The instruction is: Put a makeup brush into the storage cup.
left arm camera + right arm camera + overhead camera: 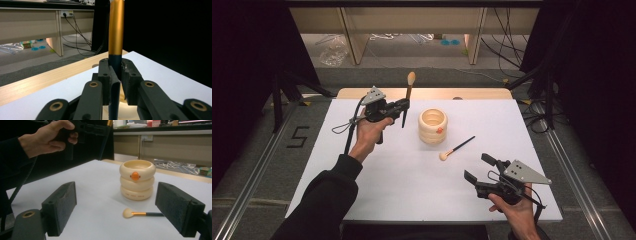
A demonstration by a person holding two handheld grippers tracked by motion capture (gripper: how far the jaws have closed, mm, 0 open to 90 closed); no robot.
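We see one makeup brush (407, 97) held upright beside the cream ringed pot (433, 126); a second brush (456, 148) lies flat nearby.

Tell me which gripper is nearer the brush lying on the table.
Right. The right gripper sits open just in front of the lying brush; the left gripper holds another brush beyond the cup.

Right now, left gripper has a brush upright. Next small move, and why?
Probably shift the left gripper right until the brush hangs over the cream holder, then lower it in. The brush is clamped upright, handle end down, just left of the holder's open top. The second brush lies nearer the open right gripper.
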